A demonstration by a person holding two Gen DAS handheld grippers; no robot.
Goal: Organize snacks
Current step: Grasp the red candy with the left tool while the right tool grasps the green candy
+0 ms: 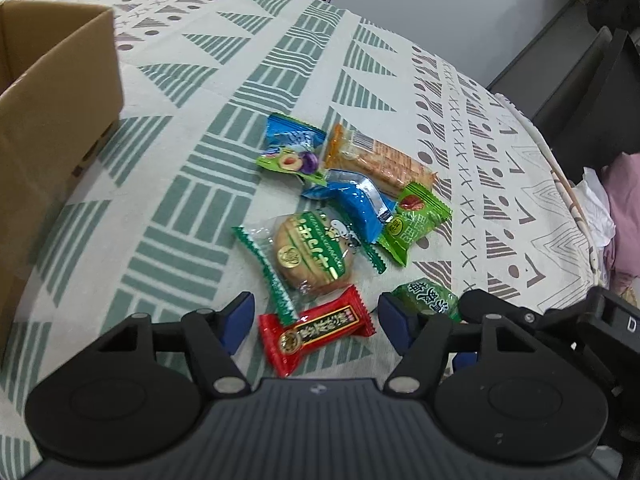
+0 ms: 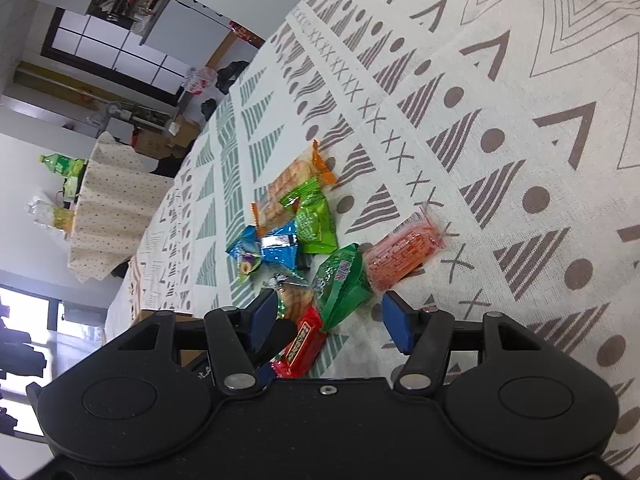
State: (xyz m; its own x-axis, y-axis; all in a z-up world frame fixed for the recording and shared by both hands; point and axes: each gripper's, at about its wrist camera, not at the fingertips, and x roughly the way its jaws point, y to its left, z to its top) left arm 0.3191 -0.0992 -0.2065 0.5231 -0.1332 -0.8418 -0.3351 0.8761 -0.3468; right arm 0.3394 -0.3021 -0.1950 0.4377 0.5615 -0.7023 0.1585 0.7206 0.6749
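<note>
While the left gripper (image 1: 316,320) hangs low over the patterned cloth (image 1: 200,184), its blue-padded fingers (image 1: 236,316) stand wide apart with the red snack packet (image 1: 316,330) lying flat between them, not yet pinched. Just beyond sits the round cookie pack (image 1: 308,256), whose green crimped edge touches the red packet's corner, and past that lies the pile: a blue wrapper (image 1: 356,204), a plum packet (image 1: 292,152), a long wafer pack (image 1: 380,160) and a green packet (image 1: 416,224). A cardboard box (image 1: 56,100) stands open at the left, likely the destination. A dark green packet (image 1: 428,300) lies against the right finger, where part of the other tool intrudes.

From the right wrist, the right gripper (image 2: 330,320) is likewise spread wide, a bright green packet (image 2: 344,284) near the gap between its fingers; whether it lies fully between them cannot be told. Only this view shows an orange-pink pack (image 2: 404,256) lying apart on the cloth; only the left view shows the box.

The risk is crowding: both tools converge on neighbouring packets, so closing on the red one could catch the cookie pack's edge or knock the other gripper, and slick wrappers may slip.
</note>
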